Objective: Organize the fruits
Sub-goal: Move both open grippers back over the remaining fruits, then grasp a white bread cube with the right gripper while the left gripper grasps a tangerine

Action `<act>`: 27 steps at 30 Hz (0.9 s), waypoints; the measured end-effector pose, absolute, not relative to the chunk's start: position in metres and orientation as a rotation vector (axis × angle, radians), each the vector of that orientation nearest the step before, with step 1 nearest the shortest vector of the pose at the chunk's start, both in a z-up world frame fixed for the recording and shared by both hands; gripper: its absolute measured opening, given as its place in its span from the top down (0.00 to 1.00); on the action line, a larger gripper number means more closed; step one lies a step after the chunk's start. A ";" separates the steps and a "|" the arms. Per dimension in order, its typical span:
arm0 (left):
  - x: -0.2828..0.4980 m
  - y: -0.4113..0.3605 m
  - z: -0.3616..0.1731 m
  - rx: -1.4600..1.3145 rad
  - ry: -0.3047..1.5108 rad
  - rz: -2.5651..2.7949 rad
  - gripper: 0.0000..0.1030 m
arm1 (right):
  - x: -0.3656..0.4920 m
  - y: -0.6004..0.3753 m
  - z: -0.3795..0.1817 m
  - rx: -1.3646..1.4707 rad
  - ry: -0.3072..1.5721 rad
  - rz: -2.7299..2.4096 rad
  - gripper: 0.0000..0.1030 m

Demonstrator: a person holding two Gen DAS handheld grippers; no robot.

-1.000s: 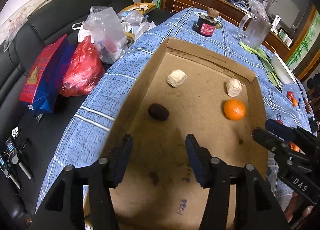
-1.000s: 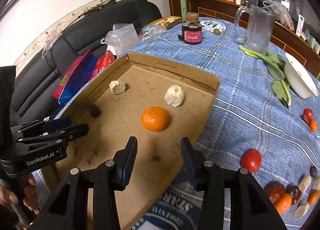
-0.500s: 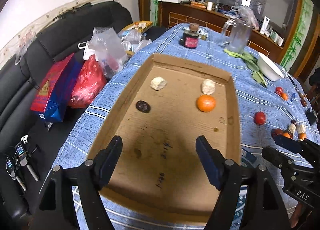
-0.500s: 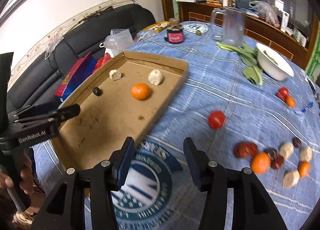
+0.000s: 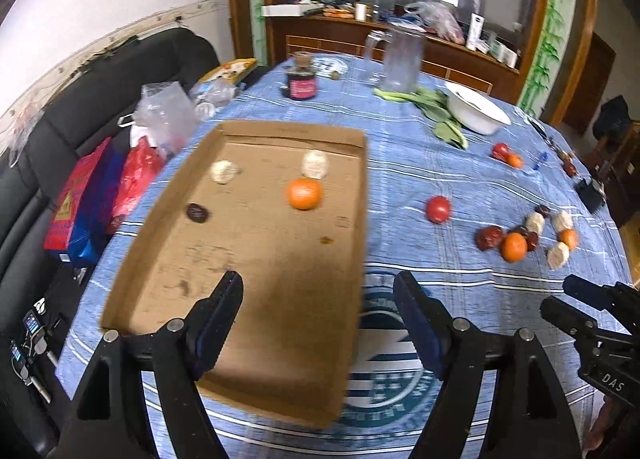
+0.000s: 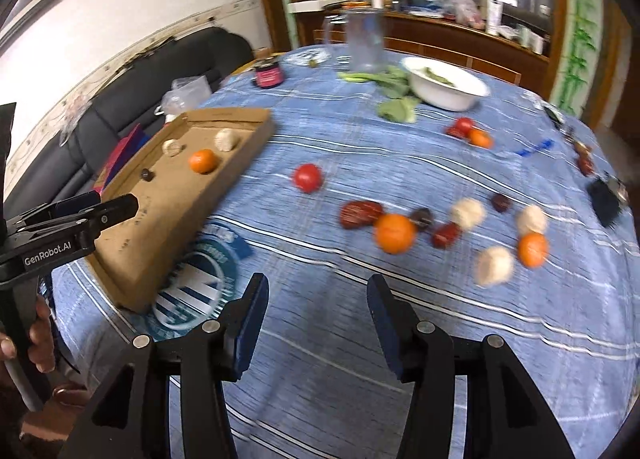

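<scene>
A shallow cardboard tray [image 5: 362, 219] lies on the blue checked tablecloth. In it are an orange [image 5: 305, 193], two pale lumps [image 5: 315, 164] and a dark date [image 5: 197, 212]. The tray also shows in the right wrist view [image 6: 244, 163]. A red tomato [image 6: 307, 177] lies alone on the cloth. Further right lies a loose cluster: an orange [image 6: 394, 233], dark red dates [image 6: 360, 212], pale lumps [image 6: 494, 266] and a small orange [image 6: 532, 249]. My left gripper [image 5: 318, 323] is open and empty above the tray's near end. My right gripper [image 6: 316, 317] is open and empty above bare cloth, short of the cluster.
A white bowl [image 6: 444, 84], green leaves [image 6: 396, 107], a glass jug [image 5: 400, 59] and a dark jar [image 5: 302, 83] stand at the far side. A tomato and small orange [image 6: 470, 133] lie near the bowl. Bags [image 5: 100, 195] sit on the black sofa at left.
Both grippers have pulled back and up from the tray and swung right. The left jaws have opened wider. The loose fruit cluster has come into view.
</scene>
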State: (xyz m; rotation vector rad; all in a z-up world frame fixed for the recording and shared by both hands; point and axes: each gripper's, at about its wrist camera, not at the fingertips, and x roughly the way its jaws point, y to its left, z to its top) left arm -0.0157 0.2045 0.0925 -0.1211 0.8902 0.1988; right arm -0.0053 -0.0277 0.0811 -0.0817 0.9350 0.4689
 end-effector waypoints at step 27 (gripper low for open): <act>0.029 0.100 0.053 -0.003 1.027 0.108 0.25 | 0.077 -0.138 0.022 0.017 1.013 0.403 0.45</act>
